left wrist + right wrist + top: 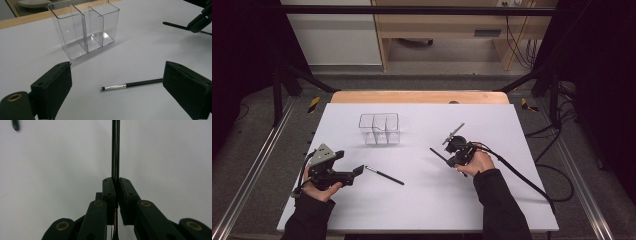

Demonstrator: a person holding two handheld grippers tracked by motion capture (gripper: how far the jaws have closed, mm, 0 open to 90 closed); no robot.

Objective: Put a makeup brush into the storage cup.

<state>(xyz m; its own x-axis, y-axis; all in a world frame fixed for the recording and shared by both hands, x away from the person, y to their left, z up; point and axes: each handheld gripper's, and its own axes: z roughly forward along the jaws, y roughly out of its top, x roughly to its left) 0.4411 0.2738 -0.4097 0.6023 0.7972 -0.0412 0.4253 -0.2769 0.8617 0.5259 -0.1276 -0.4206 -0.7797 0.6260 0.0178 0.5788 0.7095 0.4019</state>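
Meanwhile, the right gripper (115,181) is clamped on a thin dark-handled brush (115,150); the left gripper (117,82), jaws apart, brackets a black silver-ferruled brush (130,85) lying on the white table (140,50).

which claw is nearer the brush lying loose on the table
Left. The left claw sits open right at the loose brush; the right claw is further off, shut on another brush.
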